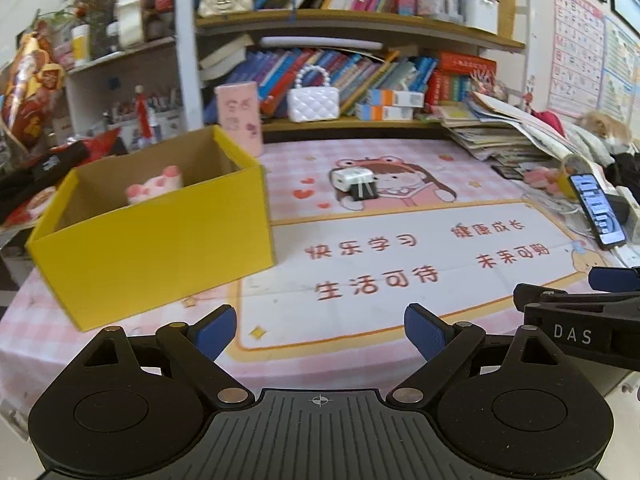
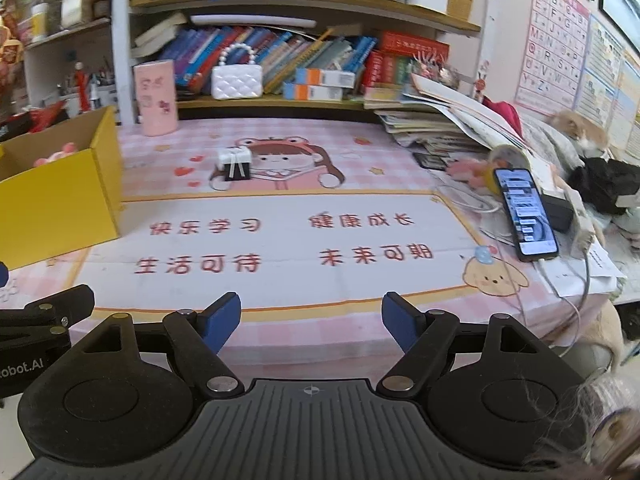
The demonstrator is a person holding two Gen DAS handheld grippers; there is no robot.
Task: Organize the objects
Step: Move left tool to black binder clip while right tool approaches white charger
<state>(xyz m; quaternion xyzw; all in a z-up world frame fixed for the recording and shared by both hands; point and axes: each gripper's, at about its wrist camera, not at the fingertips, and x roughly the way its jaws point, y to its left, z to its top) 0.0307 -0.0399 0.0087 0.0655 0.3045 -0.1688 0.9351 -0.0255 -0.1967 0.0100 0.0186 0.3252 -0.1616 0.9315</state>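
Observation:
A yellow cardboard box [image 1: 160,236] stands open on the pink desk mat at the left, with a pink and white plush toy [image 1: 154,186] inside it. The box [image 2: 56,196] also shows at the left edge of the right wrist view. Further back on the mat lies a small white and black gift box [image 1: 356,184] with a ribbon, the same gift box [image 2: 235,164] left of centre for the right wrist. My left gripper [image 1: 320,330] hangs open above the mat's near edge, nothing between its blue pads. My right gripper [image 2: 311,322] is open and empty too, beside the left one.
A pink cylinder [image 1: 239,118] stands behind the yellow box. A smartphone [image 2: 525,214] with cables lies at the right, next to stacked papers [image 2: 440,120]. Bookshelves [image 1: 360,20] with a white handbag [image 1: 313,100] line the back. Clutter crowds the left edge [image 1: 36,176].

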